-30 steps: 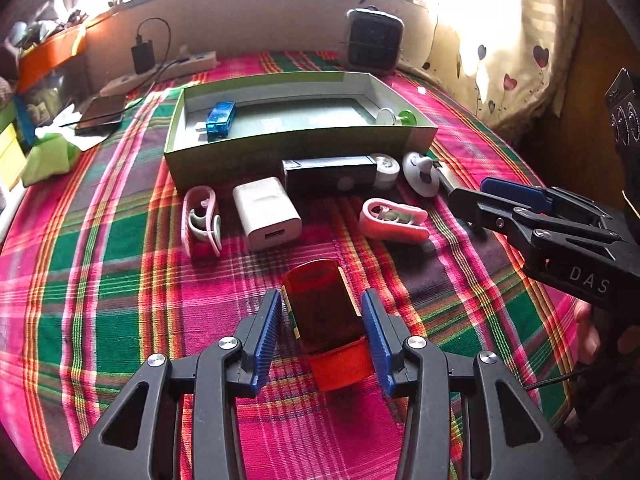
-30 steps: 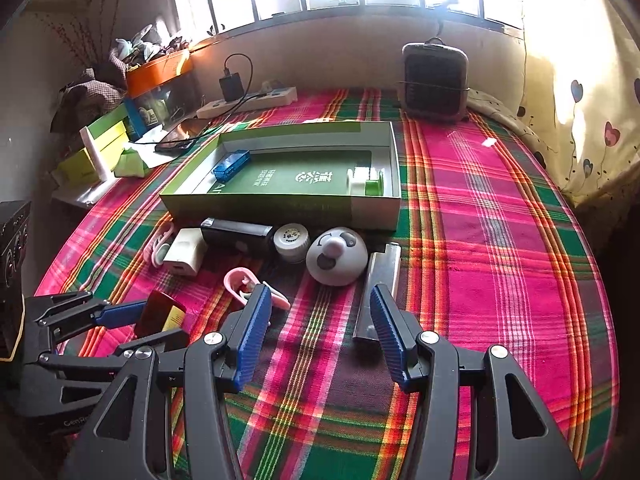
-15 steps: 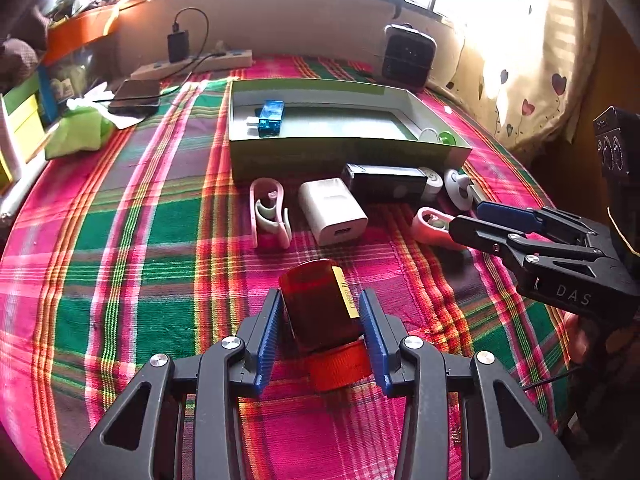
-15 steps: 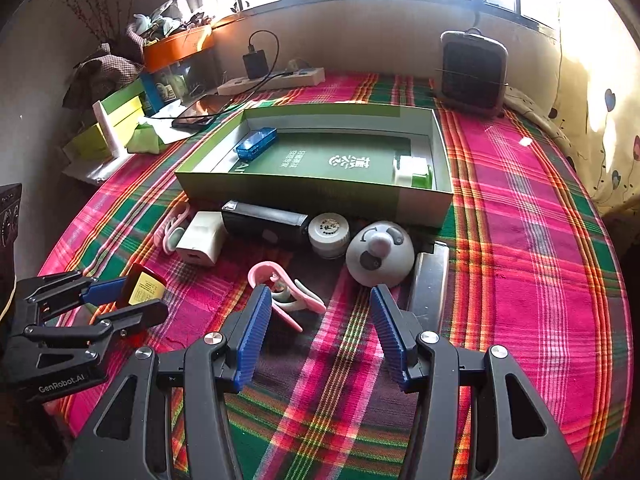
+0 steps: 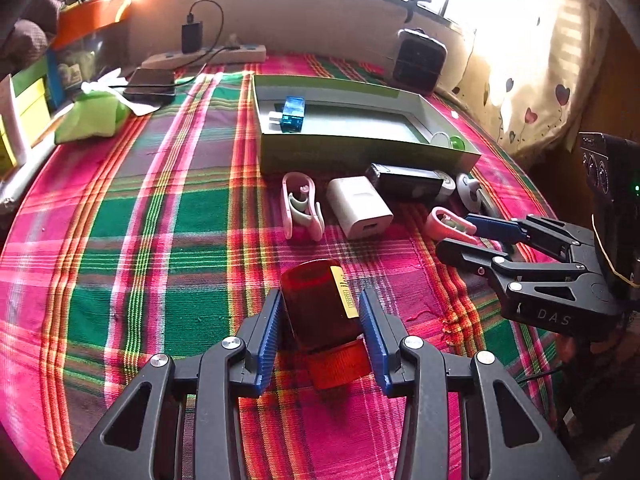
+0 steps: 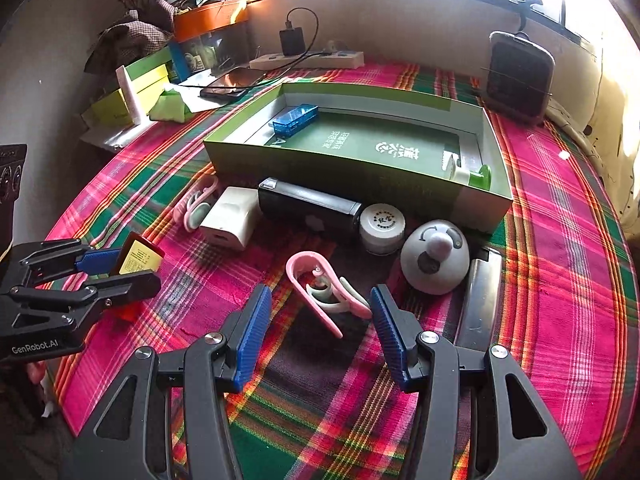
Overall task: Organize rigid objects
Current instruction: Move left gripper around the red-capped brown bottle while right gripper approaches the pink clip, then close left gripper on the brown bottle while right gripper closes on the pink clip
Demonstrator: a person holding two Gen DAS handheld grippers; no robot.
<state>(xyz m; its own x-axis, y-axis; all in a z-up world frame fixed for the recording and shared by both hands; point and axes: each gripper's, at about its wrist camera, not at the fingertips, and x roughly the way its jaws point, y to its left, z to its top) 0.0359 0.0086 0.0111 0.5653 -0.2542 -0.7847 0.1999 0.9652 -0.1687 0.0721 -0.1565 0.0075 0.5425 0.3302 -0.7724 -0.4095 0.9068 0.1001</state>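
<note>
Clip [image 6: 326, 294], the pink one, lies flat on the plaid cloth [image 6: 560, 280] right in front of the right gripper [image 6: 320, 332]. That gripper's jaws stand wide apart with nothing in them. The clip sits between the two blue pads and a bit ahead of them, not touching either one. Its long side runs slantwise, from up on the left to down on the right, so it does not line up straight with the jaws. The right hand is much nearer to it than the left.

The left gripper [image 5: 320, 334] is busy. Its jaws have just closed in a little and are clamped on a red bottle [image 5: 320, 308], which points away along the fingers, with its cap toward the camera.

The green box [image 6: 360, 168] waits farther back, behind a row of other small things. I think the right jaws need to go forward and down around the clip, maybe with a small twist to meet its slant.
</note>
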